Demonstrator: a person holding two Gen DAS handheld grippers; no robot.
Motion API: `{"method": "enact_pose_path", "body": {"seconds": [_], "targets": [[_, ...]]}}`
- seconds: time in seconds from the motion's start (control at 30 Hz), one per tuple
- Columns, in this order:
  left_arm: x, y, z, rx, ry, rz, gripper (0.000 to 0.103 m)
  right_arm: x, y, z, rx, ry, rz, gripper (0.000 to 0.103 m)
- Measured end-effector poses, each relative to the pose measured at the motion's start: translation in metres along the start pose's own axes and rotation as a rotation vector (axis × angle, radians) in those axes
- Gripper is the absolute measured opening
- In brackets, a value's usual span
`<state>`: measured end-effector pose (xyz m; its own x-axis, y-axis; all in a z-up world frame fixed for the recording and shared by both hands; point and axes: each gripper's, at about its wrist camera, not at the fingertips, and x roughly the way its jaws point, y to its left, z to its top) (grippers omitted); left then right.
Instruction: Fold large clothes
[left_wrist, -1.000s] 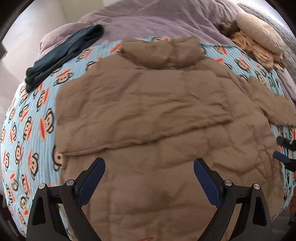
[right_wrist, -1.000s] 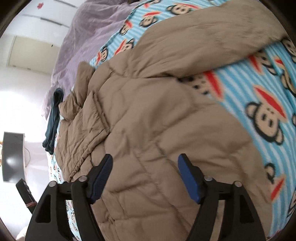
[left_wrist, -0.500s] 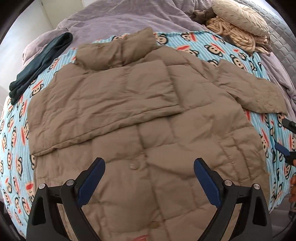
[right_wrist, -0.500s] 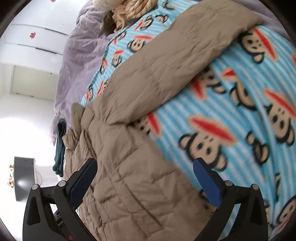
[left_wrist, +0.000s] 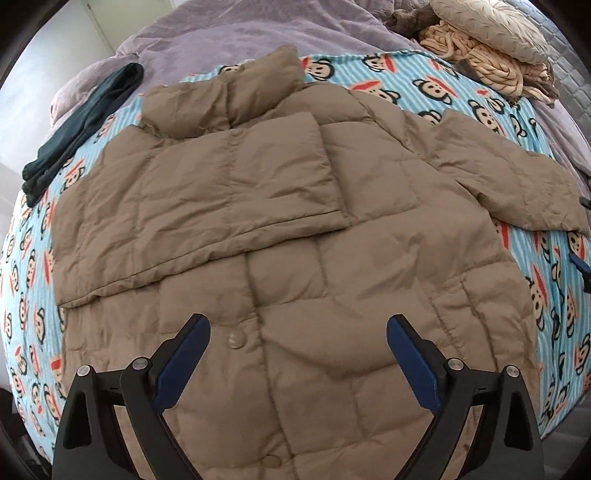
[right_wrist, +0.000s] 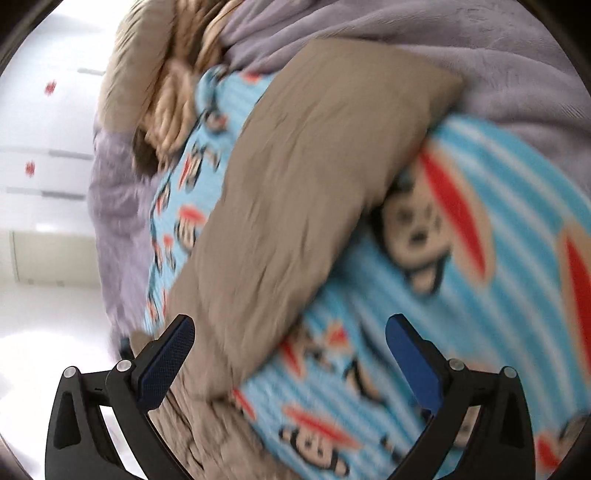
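Though blurred rightward, jacket (left_wrist: 295, 221) whole leftward

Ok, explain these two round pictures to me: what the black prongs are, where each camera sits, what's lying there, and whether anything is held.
There is no robot here. A person holds a two-finger gripper in each hand, and each carries a fisheye camera looking along its fingers.

The left wrist view shows the left gripper open above a tan puffer jacket, spread on a monkey-print blanket on a bed. One sleeve is already folded across the chest.

The right wrist view, blurred, shows the right gripper over the other sleeve. Its jaws have just been opening and stand wide.

Nothing is held by either gripper.
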<state>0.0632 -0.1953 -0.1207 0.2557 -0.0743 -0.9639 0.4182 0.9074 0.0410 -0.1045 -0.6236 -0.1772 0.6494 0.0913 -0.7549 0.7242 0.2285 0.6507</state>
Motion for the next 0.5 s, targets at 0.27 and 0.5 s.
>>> {"method": "enact_pose_path", "body": {"seconds": [0.27,0.5], "targets": [[0.001,-0.015,0.011,-0.016,-0.007,-0.028,0.097,0.023,-0.019,0.049,0.211,-0.043,0.236,0.103],[-0.003,-0.009,0.021,-0.032,-0.036,-0.033,0.097,0.039,-0.009,0.058,0.319,0.014,0.295,0.009]]}}
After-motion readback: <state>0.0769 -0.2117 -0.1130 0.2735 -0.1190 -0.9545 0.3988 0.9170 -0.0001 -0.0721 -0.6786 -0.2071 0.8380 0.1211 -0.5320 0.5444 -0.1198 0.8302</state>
